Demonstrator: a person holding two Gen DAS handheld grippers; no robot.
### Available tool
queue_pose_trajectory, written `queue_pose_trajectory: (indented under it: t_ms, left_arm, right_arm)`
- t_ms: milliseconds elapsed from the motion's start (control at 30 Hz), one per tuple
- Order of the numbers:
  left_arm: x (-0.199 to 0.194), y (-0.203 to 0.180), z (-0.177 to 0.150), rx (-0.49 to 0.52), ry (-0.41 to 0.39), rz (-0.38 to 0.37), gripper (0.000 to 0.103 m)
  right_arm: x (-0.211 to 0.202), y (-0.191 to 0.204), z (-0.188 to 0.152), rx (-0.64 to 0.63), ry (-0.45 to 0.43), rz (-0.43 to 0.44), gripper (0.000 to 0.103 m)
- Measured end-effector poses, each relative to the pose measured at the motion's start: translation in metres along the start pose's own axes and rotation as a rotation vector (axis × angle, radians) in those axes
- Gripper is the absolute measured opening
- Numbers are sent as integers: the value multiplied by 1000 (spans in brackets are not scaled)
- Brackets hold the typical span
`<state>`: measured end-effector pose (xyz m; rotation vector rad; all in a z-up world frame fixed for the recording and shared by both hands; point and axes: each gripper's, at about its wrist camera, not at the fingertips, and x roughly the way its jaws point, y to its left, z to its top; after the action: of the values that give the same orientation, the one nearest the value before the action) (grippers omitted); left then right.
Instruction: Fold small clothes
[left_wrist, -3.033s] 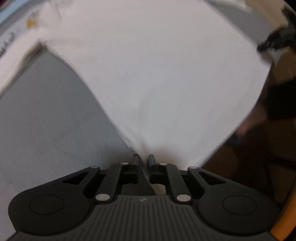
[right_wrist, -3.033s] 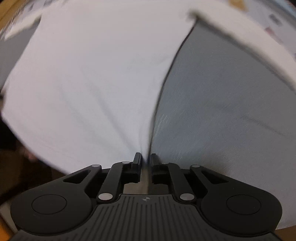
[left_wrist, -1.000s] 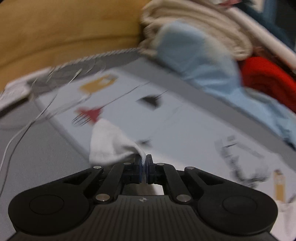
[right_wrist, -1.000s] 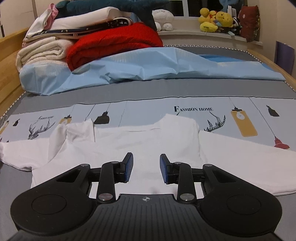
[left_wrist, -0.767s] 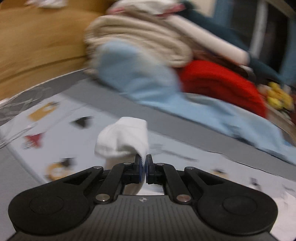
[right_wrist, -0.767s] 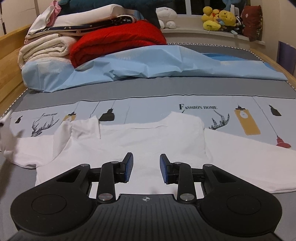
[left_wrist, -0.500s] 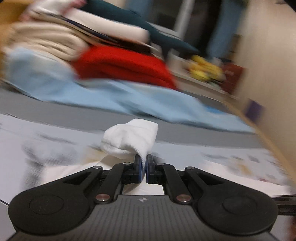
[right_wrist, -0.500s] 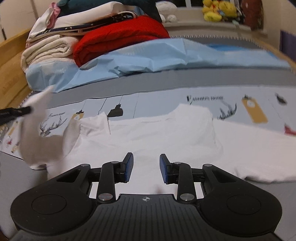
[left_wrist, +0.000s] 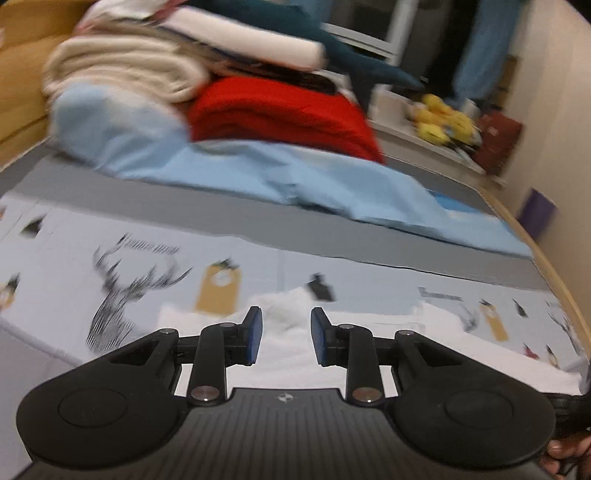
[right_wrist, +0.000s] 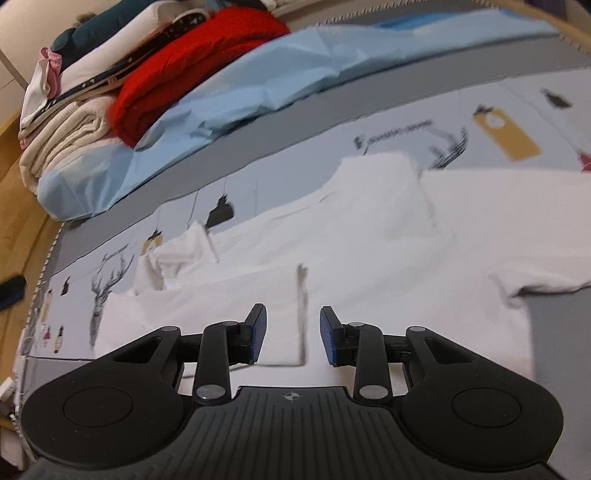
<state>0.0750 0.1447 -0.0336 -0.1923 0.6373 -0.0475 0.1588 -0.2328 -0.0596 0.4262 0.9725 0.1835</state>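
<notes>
A white T-shirt lies spread on the printed bed sheet, its left sleeve folded in over the body and its right sleeve stretched out to the right. My right gripper is open and empty just above the shirt's near part. My left gripper is open and empty over the shirt, with the crumpled shoulder fabric between and beyond its blue pads.
A light blue sheet, a red blanket and a stack of folded cream bedding lie at the back of the bed. A wooden bed frame runs along the left. Yellow plush toys sit on a far shelf.
My left gripper carried the left sleeve across over the shirt, then opened and let it go. The right gripper stayed open and tilted, shifting slightly over the shirt.
</notes>
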Motion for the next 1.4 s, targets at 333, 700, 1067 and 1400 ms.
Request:
queue_pose_trajectory:
  t_ms: [333, 700, 1067, 1400]
  left_arm:
    - [40, 62, 8, -149, 40, 226, 29]
    - [33, 98, 30, -230, 26, 245, 29]
    - [48, 88, 36, -192, 52, 198, 29]
    - [88, 56, 21, -156, 186, 67, 29]
  right_arm:
    - [81, 12, -15, 6, 155, -84, 37]
    - [58, 42, 3, -146, -18, -41, 3]
    - [-30, -80, 59, 88, -227, -194, 3]
    - [-33, -118, 60, 114, -237, -282, 3]
